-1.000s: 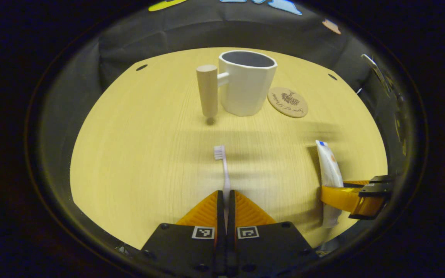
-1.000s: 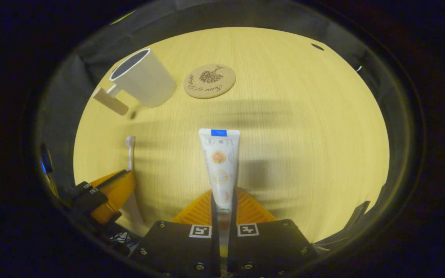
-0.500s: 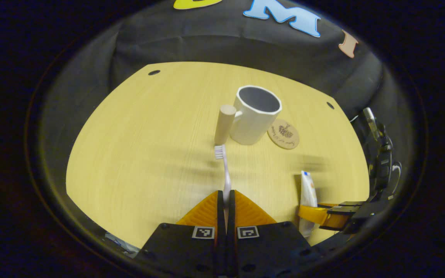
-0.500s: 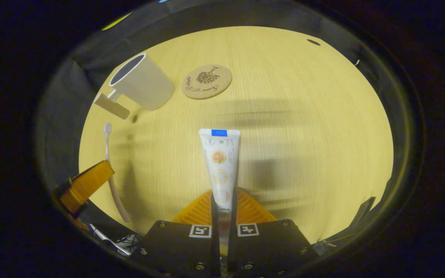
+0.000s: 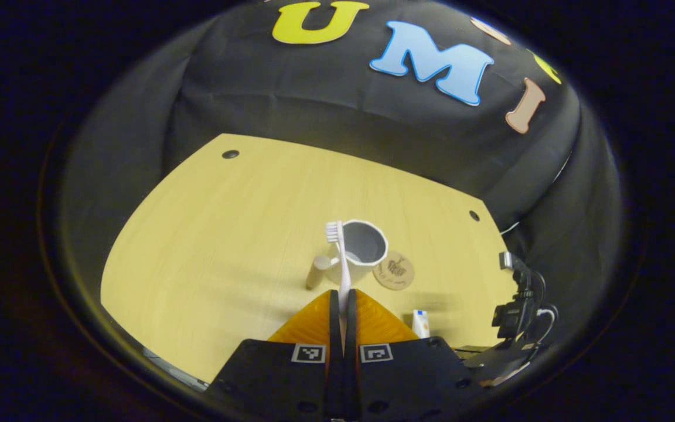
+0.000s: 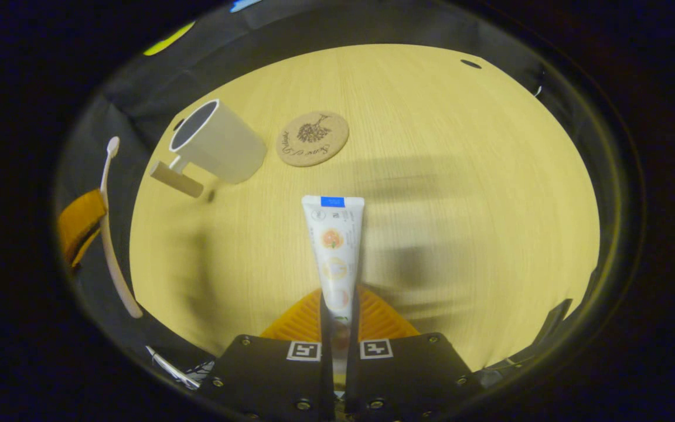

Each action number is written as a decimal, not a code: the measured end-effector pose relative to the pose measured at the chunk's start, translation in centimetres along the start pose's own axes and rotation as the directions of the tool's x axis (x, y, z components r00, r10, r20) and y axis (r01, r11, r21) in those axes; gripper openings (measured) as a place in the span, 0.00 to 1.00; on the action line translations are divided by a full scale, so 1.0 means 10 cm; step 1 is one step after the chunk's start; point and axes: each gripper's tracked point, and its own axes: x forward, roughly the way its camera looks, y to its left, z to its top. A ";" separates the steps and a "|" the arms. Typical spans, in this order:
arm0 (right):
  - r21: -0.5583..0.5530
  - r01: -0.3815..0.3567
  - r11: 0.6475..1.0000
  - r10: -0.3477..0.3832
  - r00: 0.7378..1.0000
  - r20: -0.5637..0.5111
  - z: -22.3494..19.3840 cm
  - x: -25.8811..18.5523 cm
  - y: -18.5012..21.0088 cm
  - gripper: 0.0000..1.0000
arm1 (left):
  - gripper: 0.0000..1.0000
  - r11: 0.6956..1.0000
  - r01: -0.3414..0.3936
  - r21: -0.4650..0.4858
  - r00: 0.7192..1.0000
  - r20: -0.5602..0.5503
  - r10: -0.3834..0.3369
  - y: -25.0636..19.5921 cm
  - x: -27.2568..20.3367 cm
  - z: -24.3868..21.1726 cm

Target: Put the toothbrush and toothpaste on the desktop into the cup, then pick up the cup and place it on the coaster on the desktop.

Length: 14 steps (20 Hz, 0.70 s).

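Cup (image 6: 217, 142), white with a wooden peg handle, stands on the desk (image 6: 431, 146) beside the round cork coaster (image 6: 312, 139), not on it; in the left gripper view it sits well below and ahead of the raised left tool (image 5: 343, 302); toothpaste (image 6: 335, 252) juts forward, clamped in the right tool (image 6: 337, 305) low over the desk; toothbrush (image 5: 341, 264) is clamped upright in the left tool, bristles up.

coaster (image 6: 312, 139) just right of cup (image 6: 218, 143), on desktop (image 6: 460, 193)
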 end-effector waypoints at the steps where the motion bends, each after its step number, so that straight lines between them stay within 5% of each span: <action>1: 0.005 -0.003 1.000 0.003 1.000 0.003 0.01 -0.01 0.00 0.10 | 0.07 1.000 0.010 0.000 1.000 0.018 -0.010 -0.02 0.01 0.12; 12: 0.077 -0.029 0.997 0.026 0.999 0.040 0.16 -0.13 -0.13 0.10 | 0.13 0.993 0.085 0.076 0.988 0.120 -0.094 -0.13 0.75 0.96; 13: 0.086 -0.026 0.996 0.023 0.999 0.041 0.16 -0.13 -0.16 0.10 | 0.07 0.993 0.089 0.082 0.988 0.117 -0.098 -0.13 0.83 0.95; 14: 0.094 -0.023 0.995 0.020 0.999 0.043 0.18 -0.15 -0.19 0.10 | 0.13 0.992 0.094 0.087 0.988 0.113 -0.103 -0.14 0.90 0.94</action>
